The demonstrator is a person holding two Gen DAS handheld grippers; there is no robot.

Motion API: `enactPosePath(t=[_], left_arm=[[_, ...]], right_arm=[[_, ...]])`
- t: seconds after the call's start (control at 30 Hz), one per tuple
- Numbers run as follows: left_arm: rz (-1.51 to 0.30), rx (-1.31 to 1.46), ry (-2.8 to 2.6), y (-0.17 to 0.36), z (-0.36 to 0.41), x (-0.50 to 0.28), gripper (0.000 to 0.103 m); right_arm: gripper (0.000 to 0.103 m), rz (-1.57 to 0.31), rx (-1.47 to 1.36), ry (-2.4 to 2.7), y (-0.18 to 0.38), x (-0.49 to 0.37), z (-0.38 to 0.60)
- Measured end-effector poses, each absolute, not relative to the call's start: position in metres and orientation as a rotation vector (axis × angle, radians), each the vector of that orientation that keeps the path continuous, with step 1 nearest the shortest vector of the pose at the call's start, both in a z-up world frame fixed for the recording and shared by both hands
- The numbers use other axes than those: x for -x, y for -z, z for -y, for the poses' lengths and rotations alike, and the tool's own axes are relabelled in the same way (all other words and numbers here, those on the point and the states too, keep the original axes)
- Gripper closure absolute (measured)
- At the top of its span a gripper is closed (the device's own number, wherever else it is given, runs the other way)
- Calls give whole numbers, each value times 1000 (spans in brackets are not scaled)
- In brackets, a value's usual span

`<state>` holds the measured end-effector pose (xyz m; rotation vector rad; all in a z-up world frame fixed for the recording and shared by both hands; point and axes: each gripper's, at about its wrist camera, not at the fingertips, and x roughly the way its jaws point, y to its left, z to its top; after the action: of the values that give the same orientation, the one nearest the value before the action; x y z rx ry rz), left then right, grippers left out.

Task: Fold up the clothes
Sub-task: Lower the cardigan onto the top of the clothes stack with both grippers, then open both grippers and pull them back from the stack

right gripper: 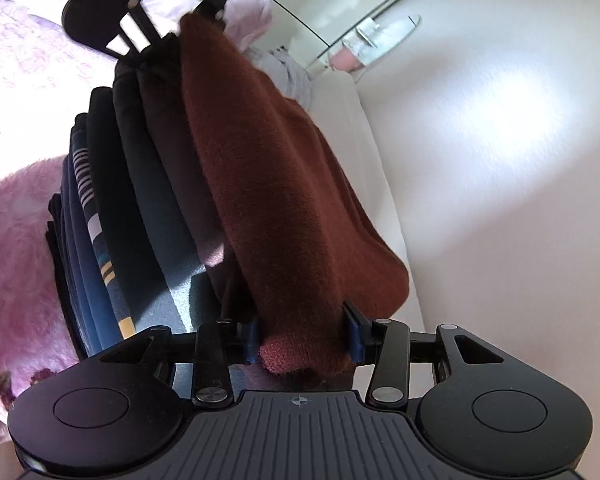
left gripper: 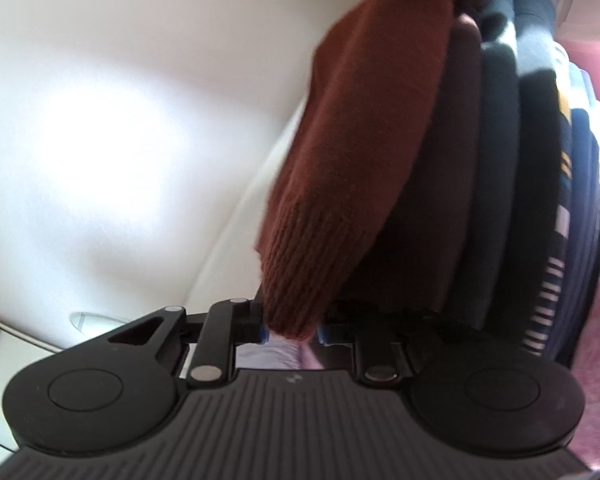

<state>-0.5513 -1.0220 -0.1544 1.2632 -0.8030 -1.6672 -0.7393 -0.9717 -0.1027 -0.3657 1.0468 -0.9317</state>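
Looking for writing, you will find none that can be read: the only mark is a small crosshair emblem (right gripper: 299,401) on the ribbed body of your right gripper, and a faint one in the same place on the left.

Your left gripper (left gripper: 291,330) is clamped on the ribbed hem of a rust-brown knitted sweater (left gripper: 364,152), the blue pads pinching the fabric where it narrows between them. From there the sweater stretches away up the picture to the other gripper at the top edge.

Your right gripper (right gripper: 302,344) has the opposite end of the same sweater between its blue pads (right gripper: 355,340). The jaws stand fairly wide, and the knit fills the gap and touches both pads, so it is grasping the bunched edge.

The sweater hangs taut between your two grippers, lying along the top of a stack of folded clothes (right gripper: 112,208): dark grey and black pieces, navy ones, one with white stripes and yellow bars. The stack rests on a fluffy pink blanket (right gripper: 16,248). On the sweater's far side is a cream-white surface (left gripper: 100,128).
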Motion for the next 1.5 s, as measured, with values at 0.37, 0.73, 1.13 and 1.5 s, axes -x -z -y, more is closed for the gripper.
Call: enactPosePath(t=[0.37,0.73,1.13,1.5], left_arm=[[701,-1294,1649,184,1007,526,89],[217,-981,1706,150,980,495,66],[-312,-811,1690,127,911,541,31],[-596,-698,1758,76,830,470,6]], right_arm=[[41,-1079,464,991,99,730,954],[38,-983,337,1064,104,738,907],[34,-839,-115,1018,106,755,868],[12,-618,-535,1279,84,751,798]])
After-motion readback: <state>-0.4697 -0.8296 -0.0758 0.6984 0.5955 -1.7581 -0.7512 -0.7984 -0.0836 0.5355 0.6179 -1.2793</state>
